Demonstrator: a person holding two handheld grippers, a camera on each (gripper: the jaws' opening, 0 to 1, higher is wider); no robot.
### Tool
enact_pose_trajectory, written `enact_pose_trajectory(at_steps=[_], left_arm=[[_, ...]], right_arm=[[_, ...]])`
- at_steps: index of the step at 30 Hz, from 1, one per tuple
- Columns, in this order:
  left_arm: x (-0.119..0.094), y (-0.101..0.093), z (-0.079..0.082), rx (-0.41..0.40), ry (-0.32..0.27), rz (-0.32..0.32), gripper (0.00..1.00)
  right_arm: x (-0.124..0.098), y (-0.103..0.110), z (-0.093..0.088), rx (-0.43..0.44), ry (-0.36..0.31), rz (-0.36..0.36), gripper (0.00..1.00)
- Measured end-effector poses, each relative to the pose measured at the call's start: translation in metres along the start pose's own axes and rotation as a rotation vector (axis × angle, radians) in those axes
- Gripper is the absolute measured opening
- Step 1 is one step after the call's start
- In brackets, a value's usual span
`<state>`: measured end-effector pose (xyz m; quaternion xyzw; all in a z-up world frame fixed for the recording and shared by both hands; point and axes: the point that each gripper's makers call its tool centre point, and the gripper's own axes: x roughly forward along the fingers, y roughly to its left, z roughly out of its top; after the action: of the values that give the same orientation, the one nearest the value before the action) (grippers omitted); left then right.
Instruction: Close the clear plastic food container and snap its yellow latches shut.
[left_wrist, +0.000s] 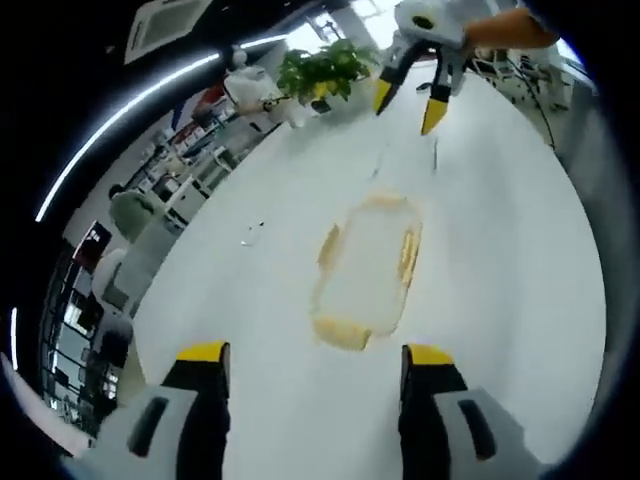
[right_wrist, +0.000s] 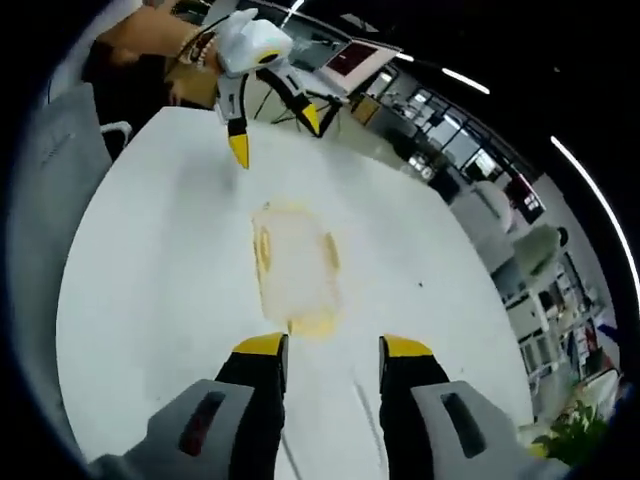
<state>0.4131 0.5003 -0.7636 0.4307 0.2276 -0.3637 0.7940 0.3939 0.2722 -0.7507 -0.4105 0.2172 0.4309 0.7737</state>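
Observation:
A clear plastic food container (left_wrist: 365, 268) with yellow latches lies flat on the white table (left_wrist: 500, 250), lid on top. In the right gripper view the same container (right_wrist: 295, 265) sits just beyond my jaws. My left gripper (left_wrist: 315, 352) hovers open above the table, short of the container's near end. My right gripper (right_wrist: 332, 345) is open too, close to the container's near yellow latch (right_wrist: 312, 324). Each gripper appears across the table in the other's view: the right one (left_wrist: 408, 100) and the left one (right_wrist: 275, 132), both with jaws spread and empty.
A potted green plant (left_wrist: 322, 72) stands at the table's far edge in the left gripper view. A small dark object (left_wrist: 252, 233) lies on the table left of the container. Office desks and chairs surround the table.

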Motion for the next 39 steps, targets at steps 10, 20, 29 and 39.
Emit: enact_pose_trajectory(at_steps=[10,20,29,39], left_arm=[[0.043,-0.001,0.007,0.055,-0.006,-0.109,0.63],[0.07,-0.016,-0.003,0.111,0.047,-0.257,0.63],[0.078,-0.019,-0.002,0.119,0.053,-0.343,0.61],[0.08,-0.028,-0.003,0.11,0.079,-0.464,0.51]], right_arm=[[0.041,-0.006,-0.002,-0.057,0.04,0.119,0.42],[0.07,0.001,-0.013,-0.063,0.096,0.247,0.44],[0.09,0.017,-0.03,-0.126,0.172,0.366,0.5],[0.097,0.023,-0.026,-0.109,0.182,0.446,0.38]])
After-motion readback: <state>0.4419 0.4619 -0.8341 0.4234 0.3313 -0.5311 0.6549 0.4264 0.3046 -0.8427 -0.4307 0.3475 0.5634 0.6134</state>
